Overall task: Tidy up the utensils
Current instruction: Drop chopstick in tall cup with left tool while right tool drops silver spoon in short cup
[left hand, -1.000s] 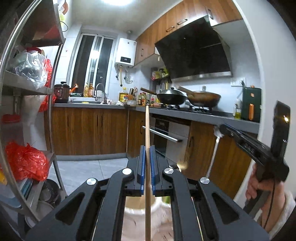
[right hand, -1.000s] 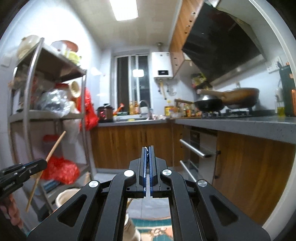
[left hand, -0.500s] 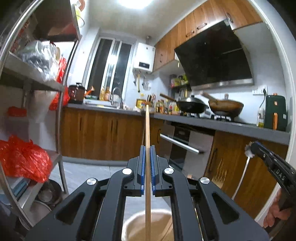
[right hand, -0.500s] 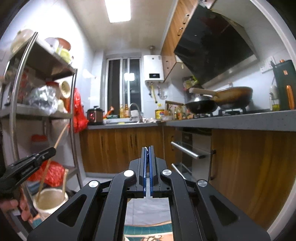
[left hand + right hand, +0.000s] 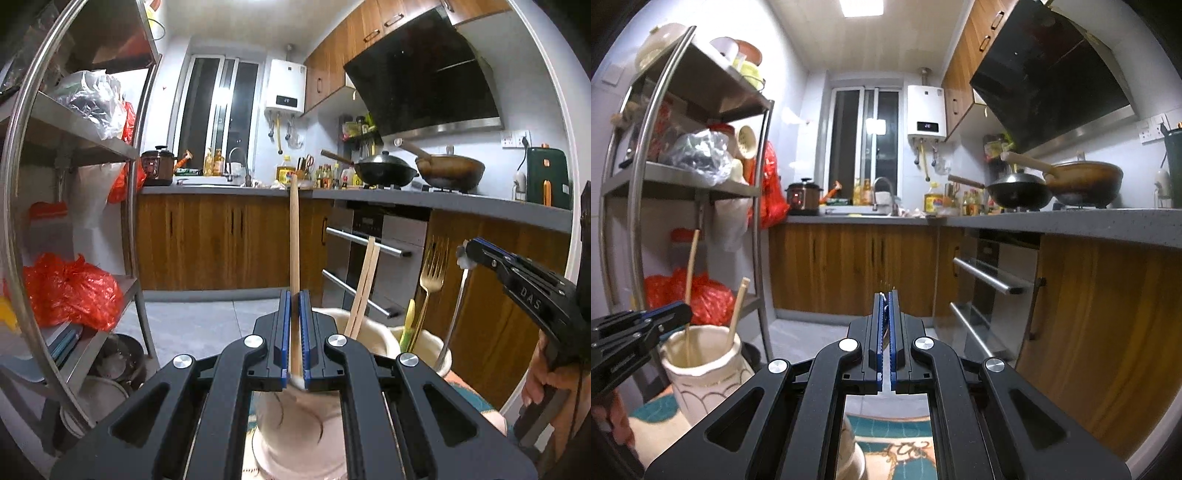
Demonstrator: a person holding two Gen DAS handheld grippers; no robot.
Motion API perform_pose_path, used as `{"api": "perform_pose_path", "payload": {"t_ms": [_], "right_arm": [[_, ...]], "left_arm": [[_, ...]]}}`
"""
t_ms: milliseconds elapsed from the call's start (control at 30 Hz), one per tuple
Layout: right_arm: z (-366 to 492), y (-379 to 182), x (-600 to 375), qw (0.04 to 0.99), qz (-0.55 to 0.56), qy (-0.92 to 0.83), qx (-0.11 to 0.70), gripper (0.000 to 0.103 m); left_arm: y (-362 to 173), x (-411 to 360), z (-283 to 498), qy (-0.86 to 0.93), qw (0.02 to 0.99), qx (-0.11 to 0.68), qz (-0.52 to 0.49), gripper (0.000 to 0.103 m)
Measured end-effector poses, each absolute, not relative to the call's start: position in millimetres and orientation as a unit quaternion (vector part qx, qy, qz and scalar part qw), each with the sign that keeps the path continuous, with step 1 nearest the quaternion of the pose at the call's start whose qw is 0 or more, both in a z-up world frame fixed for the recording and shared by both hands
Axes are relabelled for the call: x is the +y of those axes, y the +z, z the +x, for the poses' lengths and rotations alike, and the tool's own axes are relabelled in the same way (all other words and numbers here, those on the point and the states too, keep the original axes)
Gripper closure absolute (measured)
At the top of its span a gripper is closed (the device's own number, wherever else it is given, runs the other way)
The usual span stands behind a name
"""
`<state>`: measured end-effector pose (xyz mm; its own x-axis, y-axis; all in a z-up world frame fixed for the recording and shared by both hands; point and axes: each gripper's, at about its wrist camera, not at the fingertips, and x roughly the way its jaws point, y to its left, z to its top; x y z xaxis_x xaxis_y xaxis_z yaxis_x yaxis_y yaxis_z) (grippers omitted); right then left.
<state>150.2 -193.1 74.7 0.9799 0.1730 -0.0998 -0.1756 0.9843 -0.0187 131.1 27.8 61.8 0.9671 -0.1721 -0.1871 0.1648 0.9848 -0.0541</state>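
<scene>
My left gripper (image 5: pixel 294 295) is shut on an upright wooden chopstick (image 5: pixel 294 236). The chopstick's lower end reaches down into a white ceramic holder (image 5: pixel 369 332) just below the pads. Two more chopsticks (image 5: pixel 364 288) lean in that holder. In the right wrist view the left gripper (image 5: pixel 681 314) grips the same chopstick (image 5: pixel 690 273) over the holder (image 5: pixel 701 365). My right gripper (image 5: pixel 885 295) is shut on a thin metal utensil. From the left wrist view this right gripper (image 5: pixel 467 254) has the utensil's handle (image 5: pixel 456 306) hanging into a second cream cup (image 5: pixel 430 343). A gold fork (image 5: pixel 432 273) stands in that cup.
A steel shelf rack (image 5: pixel 136 229) with red bags (image 5: pixel 70 291) stands on the left. Wooden cabinets, an oven (image 5: pixel 990 280) with bar handles and a counter with two woks (image 5: pixel 1019 192) run along the right. A patterned teal mat (image 5: pixel 897 443) lies under the holders. A person's hand (image 5: pixel 546 380) holds the right gripper's handle.
Both grippers have come down. The white holder, its two chopsticks and the cup with the fork have risen into the left wrist view, and the held chopstick now dips into the holder.
</scene>
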Motion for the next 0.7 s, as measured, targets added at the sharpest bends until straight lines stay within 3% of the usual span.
{"api": "perform_pose_path", "payload": {"t_ms": [400, 467, 500, 567, 700], "right_arm": [[149, 67, -185, 0.994, -0.031, 0.081, 0.061, 0.099], [149, 67, -185, 0.994, -0.032, 0.081, 0.064, 0.099], [149, 66, -185, 0.994, -0.030, 0.081, 0.066, 0.098], [148, 66, -186, 0.994, -0.026, 0.083, 0.066, 0.085], [144, 68, -190, 0.994, -0.015, 0.086, 0.059, 0.073]], "left_arm": [[55, 37, 124, -0.081, 0.990, 0.112, -0.030, 0.098], [55, 38, 124, -0.082, 0.990, 0.113, -0.033, 0.094], [56, 38, 124, -0.082, 0.990, 0.113, -0.035, 0.092], [57, 39, 123, -0.081, 0.990, 0.110, -0.037, 0.079], [59, 40, 120, -0.080, 0.991, 0.104, -0.038, 0.074]]}}
